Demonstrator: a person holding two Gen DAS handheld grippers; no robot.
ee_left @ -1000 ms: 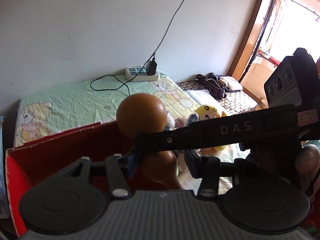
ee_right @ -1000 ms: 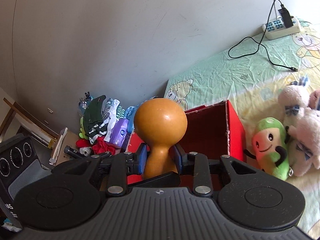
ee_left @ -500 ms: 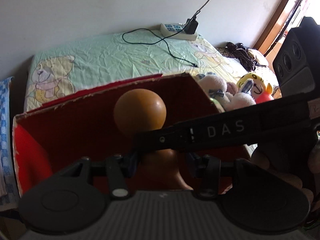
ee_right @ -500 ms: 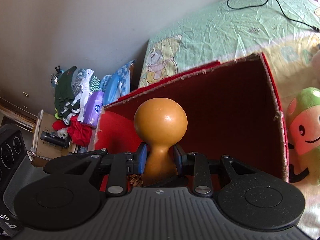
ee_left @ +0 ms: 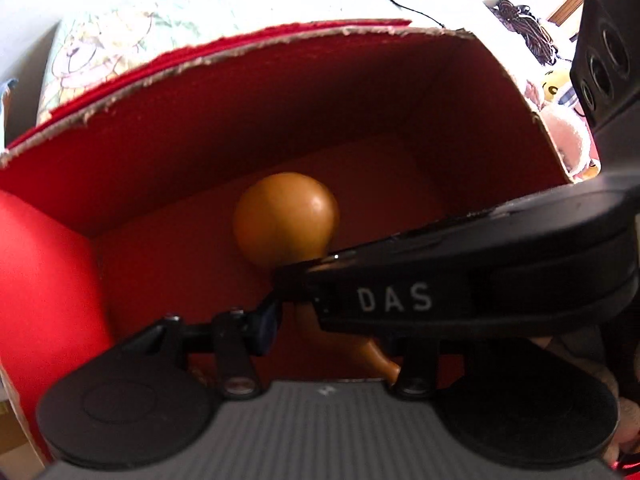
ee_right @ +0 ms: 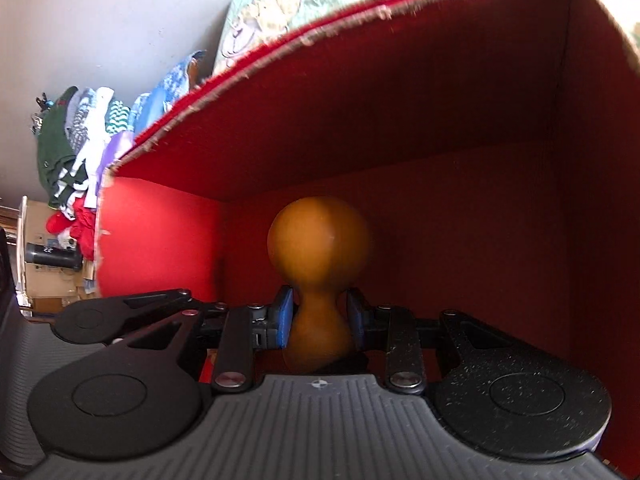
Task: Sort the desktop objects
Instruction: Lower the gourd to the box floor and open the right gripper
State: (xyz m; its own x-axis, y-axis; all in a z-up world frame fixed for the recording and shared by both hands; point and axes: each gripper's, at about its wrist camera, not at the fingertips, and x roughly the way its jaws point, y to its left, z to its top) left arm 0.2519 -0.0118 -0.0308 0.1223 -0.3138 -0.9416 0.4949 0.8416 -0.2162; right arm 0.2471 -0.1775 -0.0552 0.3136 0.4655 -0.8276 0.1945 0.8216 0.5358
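An orange-brown gourd (ee_left: 286, 220) hangs inside an open red cardboard box (ee_left: 280, 42), its round head pointing at the box floor. My right gripper (ee_right: 320, 316) is shut on the gourd (ee_right: 318, 236) at its narrow neck, with blue pads on both sides. My left gripper (ee_left: 340, 332) holds the gourd's lower part near the stem. The right gripper's black arm marked DAS (ee_left: 440, 280) crosses in front and hides the left gripper's right finger. The red box (ee_right: 280, 52) walls rise around both grippers.
The box stands on a bed with a light green cartoon sheet (ee_left: 140, 12). Plush toys (ee_left: 564, 136) lie past its right wall. Left of the box are a pile of clothes (ee_right: 80, 140) and a cardboard carton (ee_right: 48, 272).
Both grippers have come down with the gourd from above the box rim to deep inside the box. The views have tipped downward, and the grip on the gourd has not changed.
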